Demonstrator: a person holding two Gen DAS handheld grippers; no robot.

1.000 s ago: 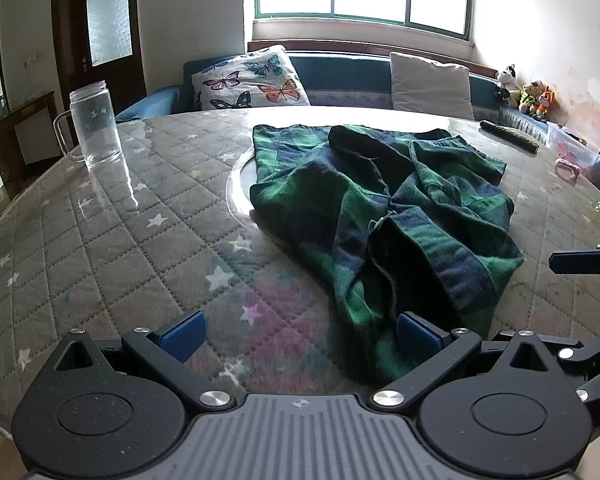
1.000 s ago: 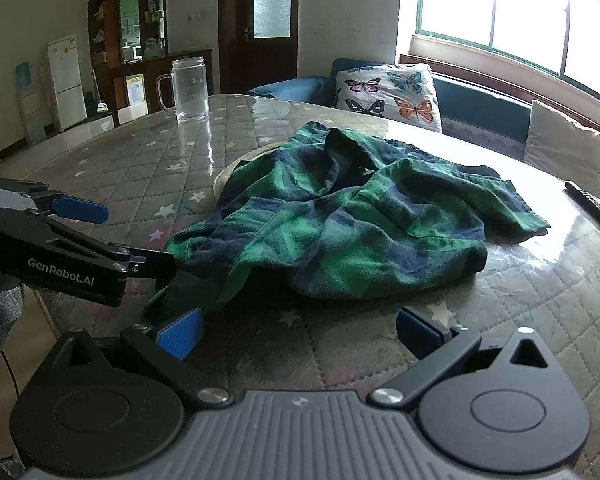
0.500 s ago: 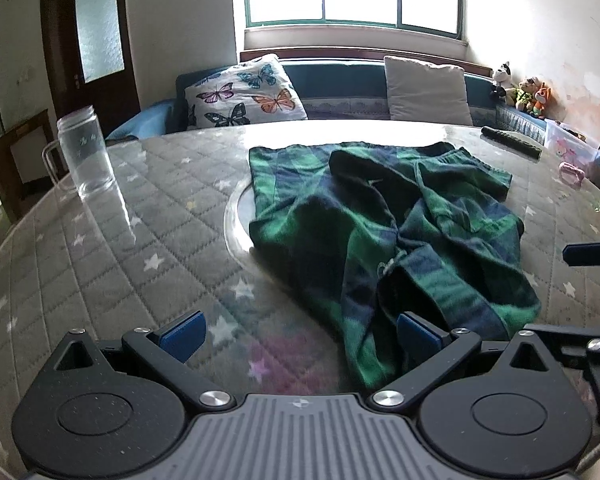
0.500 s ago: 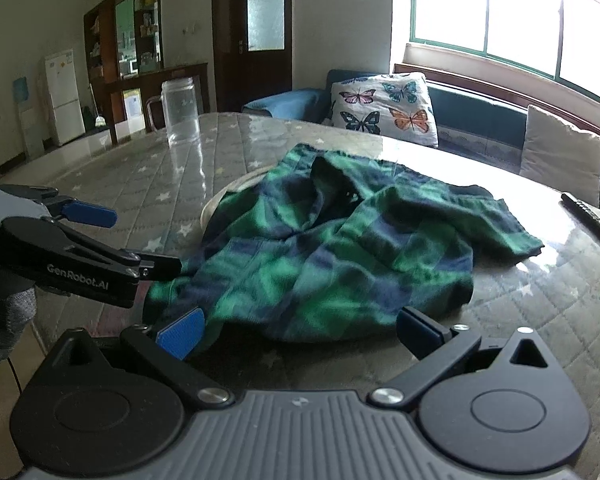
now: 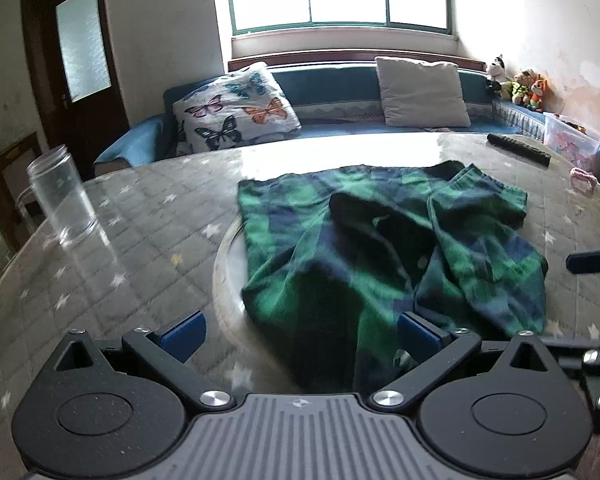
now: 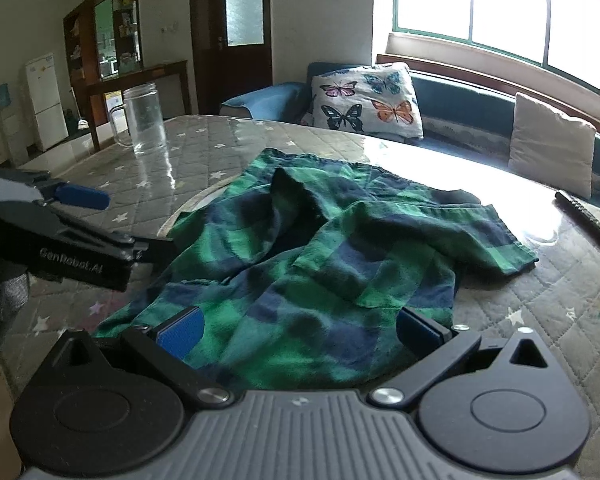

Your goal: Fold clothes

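- Green-and-navy plaid garment (image 5: 384, 256) lies crumpled mid-table, partly over the round inset (image 5: 226, 276) in the quilted star-print table cover (image 5: 140, 240). Nothing folded yet, by our read.
- Near hem runs in between both sets of fingers. We judge both tools are lined up to pinch that edge and spread it flat.
- Left gripper (image 5: 300, 330): jaws wide, cloth between the blue pads (image 5: 182, 334), nothing clamped.
- Right gripper (image 6: 300, 326): jaws wide too, fabric draped between the pads, no grip. We can't tell whether the pads touch cloth.
- Outward: glass jar (image 5: 62, 196) sits well left, remote (image 5: 518, 148) far right, both clear of the garment.
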